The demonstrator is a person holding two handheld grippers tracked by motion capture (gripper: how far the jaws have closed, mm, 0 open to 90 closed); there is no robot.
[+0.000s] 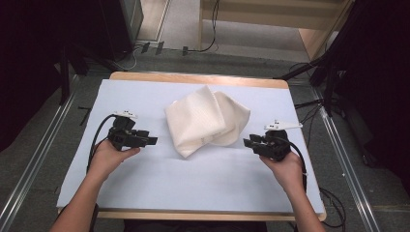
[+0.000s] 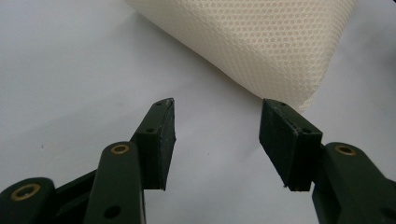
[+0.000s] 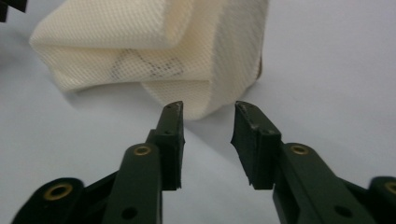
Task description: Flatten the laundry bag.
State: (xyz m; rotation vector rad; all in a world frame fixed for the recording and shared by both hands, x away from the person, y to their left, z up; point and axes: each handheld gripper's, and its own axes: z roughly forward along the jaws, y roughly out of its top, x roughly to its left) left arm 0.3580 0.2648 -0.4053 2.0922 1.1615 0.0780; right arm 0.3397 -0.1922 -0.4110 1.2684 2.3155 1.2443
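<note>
A folded cream mesh cloth (image 1: 205,120) lies on the pale blue table cover (image 1: 193,179), a little behind the middle. My left gripper (image 1: 151,140) rests to the cloth's left, pointing at it, jaws wide open with nothing between them. In the left gripper view the cloth (image 2: 252,42) lies just beyond the gripper (image 2: 217,123). My right gripper (image 1: 247,143) sits to the cloth's right, pointing left at it. In the right gripper view its jaws (image 3: 208,126) stand part open with bare cover between them, and the cloth's folded edge (image 3: 154,56) lies close ahead.
The table's wooden edge (image 1: 203,215) runs along the front, and another (image 1: 193,77) runs along the back. Cables (image 1: 333,203) trail over the floor at the right. Dark stands and a wooden cabinet (image 1: 290,19) stand beyond the table.
</note>
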